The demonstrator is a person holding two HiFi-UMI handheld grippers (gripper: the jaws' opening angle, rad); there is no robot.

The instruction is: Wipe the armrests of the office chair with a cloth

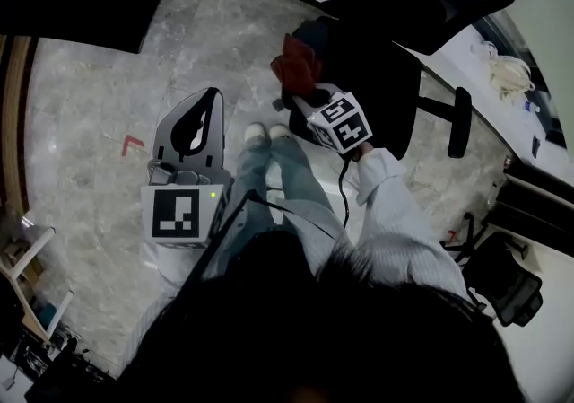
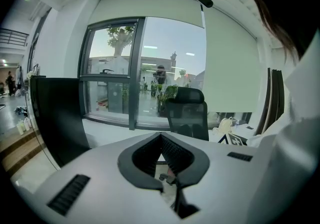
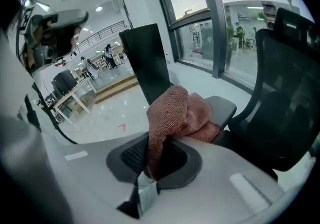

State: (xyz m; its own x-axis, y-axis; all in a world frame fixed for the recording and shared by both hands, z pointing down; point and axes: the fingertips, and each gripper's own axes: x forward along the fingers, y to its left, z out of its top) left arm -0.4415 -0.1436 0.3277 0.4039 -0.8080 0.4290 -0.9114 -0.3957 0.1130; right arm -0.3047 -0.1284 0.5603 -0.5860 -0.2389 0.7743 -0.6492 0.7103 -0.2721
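Observation:
A black office chair [image 1: 390, 78] stands ahead of me, also seen in the left gripper view [image 2: 188, 113]. My right gripper [image 1: 307, 98] is shut on a reddish-pink cloth [image 1: 292, 65], which bunches over the chair's near armrest [image 3: 223, 107]. In the right gripper view the cloth [image 3: 176, 111] spills out of the right gripper [image 3: 169, 137] and hides its fingertips. The chair's other armrest [image 1: 460, 121] sticks out to the right, untouched. My left gripper [image 1: 213, 96] hangs over the floor to the left, away from the chair, shut with nothing in it [image 2: 161, 136].
A dark upright panel [image 3: 145, 68] stands left of the chair. A white desk [image 1: 502, 114] with cables runs along the right, and a second dark chair [image 1: 507, 283] sits at the lower right. The person's legs and white shoes [image 1: 267, 134] are between the grippers. Red tape [image 1: 133, 144] marks the marble floor.

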